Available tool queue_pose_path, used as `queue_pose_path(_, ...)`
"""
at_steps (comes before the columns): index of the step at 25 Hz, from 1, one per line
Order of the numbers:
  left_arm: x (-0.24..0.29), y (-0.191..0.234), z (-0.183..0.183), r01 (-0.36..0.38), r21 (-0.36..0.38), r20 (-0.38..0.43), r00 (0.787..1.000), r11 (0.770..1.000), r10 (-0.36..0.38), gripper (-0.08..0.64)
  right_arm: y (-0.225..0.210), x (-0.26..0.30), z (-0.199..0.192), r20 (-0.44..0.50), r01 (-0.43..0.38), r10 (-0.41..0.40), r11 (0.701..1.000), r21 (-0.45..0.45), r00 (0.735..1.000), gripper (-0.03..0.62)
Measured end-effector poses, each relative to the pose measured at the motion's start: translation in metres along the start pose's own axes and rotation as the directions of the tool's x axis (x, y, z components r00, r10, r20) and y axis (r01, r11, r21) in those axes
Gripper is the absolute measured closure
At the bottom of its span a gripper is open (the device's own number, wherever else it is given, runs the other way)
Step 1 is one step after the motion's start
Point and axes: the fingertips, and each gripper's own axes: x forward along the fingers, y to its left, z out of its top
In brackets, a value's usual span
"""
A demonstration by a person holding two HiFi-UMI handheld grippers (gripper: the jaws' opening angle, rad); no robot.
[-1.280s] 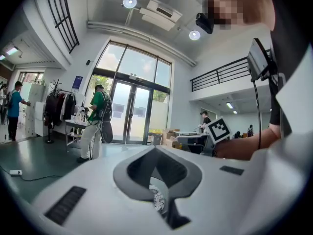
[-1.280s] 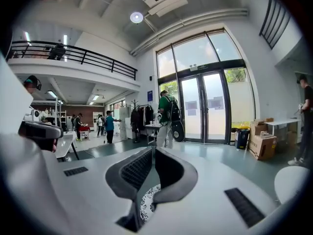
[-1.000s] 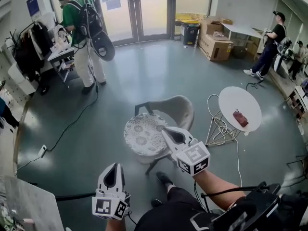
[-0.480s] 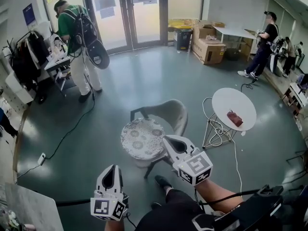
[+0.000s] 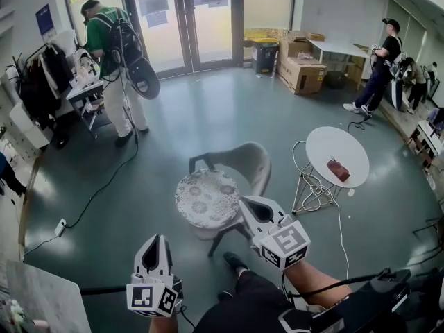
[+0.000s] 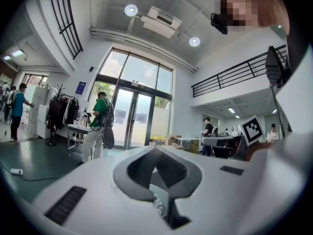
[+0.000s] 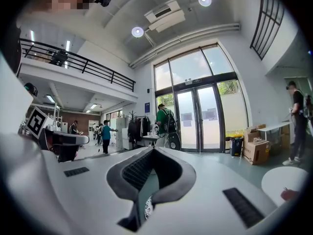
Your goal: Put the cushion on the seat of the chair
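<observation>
1. Cushion [image 5: 207, 198]: round, pale, flower-patterned. It lies flat on the seat of the chair [image 5: 243, 159], which has a curved grey back and dark legs.
2. Table [image 5: 326, 144]: round white top on thin wire legs. It stands just to the right of the chair, apart from it.
3. Right gripper [image 5: 244, 203]: white. Its jaws are closed together with nothing between them. The tips point at the cushion's near right edge; whether they touch it cannot be told.
4. Left gripper [image 5: 158, 241]: white, same make. Its jaws are closed together and empty. It is held low at the left, well apart from chair and cushion.
5. Dark red object [image 5: 338, 170]: small, lying on the table top. Its kind cannot be made out.
</observation>
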Motion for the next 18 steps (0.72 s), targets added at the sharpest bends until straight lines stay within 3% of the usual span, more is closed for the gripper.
queue_pose_path(18, -0.003, 0.007, 0.005, -0.039, 0.050, 0.006, 0.999, 0.998, 0.038, 0.552, -0.003, 0.005, 0.004, 0.028, 0.012, -0.012, 1.000, -0.008, 1.000, 0.581)
